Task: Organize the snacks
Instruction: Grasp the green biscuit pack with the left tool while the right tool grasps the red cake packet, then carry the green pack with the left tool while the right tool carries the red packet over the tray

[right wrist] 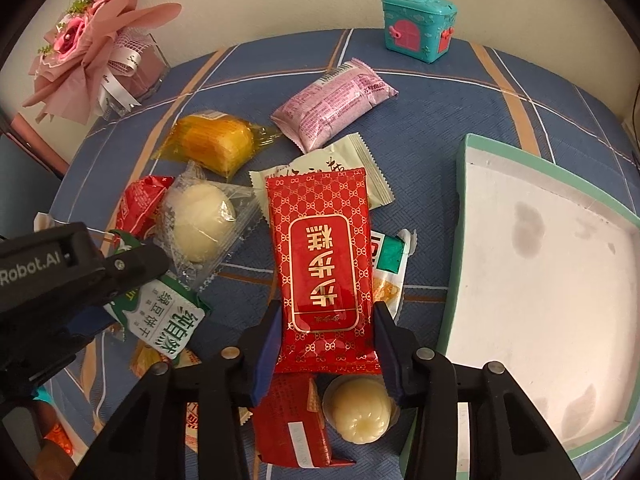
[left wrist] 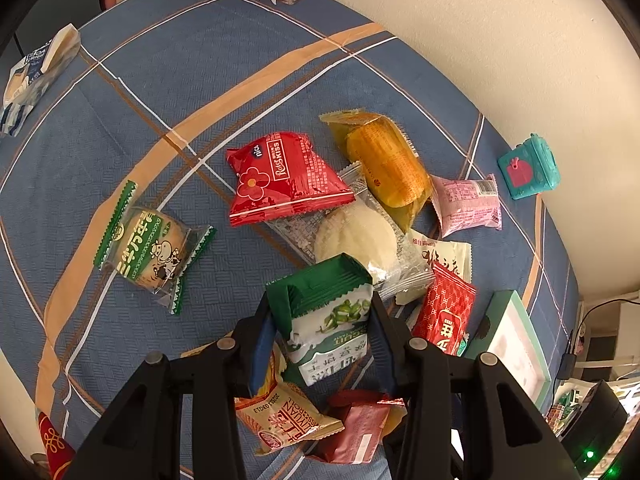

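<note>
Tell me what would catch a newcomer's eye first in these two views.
First, the two packets being gripped: the right hand-held gripper is closed on a red packet with gold lettering, and the left hand-held gripper on a green and white packet. Behind them a bright heap of snacks covers the blue plaid cloth, with a white tray to the right and a teal toy box by the wall.

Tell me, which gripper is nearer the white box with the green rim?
Right. The right gripper, holding the red packet, sits just beside the box; the left gripper is further left, over the pile.
</note>
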The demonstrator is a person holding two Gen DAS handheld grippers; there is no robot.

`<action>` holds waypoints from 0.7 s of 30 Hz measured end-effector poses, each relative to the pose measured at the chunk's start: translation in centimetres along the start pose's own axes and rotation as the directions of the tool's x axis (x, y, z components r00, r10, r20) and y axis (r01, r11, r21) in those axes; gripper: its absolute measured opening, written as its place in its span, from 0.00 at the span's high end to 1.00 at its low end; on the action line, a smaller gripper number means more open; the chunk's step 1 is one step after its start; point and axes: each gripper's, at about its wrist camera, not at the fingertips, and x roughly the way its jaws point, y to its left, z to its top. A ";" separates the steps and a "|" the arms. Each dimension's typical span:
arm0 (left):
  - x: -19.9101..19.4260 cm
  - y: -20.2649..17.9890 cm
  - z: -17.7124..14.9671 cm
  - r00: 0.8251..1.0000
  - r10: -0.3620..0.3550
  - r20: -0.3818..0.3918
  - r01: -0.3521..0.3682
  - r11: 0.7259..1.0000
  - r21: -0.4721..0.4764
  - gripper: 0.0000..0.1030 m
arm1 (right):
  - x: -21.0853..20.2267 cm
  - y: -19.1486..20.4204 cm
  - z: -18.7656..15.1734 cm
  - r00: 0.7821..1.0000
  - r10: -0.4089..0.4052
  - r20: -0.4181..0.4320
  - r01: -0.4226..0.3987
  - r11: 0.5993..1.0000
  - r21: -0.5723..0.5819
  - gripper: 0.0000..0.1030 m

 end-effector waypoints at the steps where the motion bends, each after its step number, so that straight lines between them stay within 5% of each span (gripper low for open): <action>1: -0.1 0.0 0.0 1.000 -0.002 0.002 0.002 1.000 0.001 0.57 | -0.1 -0.1 0.1 1.000 0.005 0.000 -0.005 1.000 0.002 0.55; 21: -4.6 -0.8 0.3 0.993 -0.057 0.101 0.054 0.998 0.033 0.57 | -4.7 -0.2 -0.2 0.996 0.054 0.076 -0.055 0.998 0.009 0.55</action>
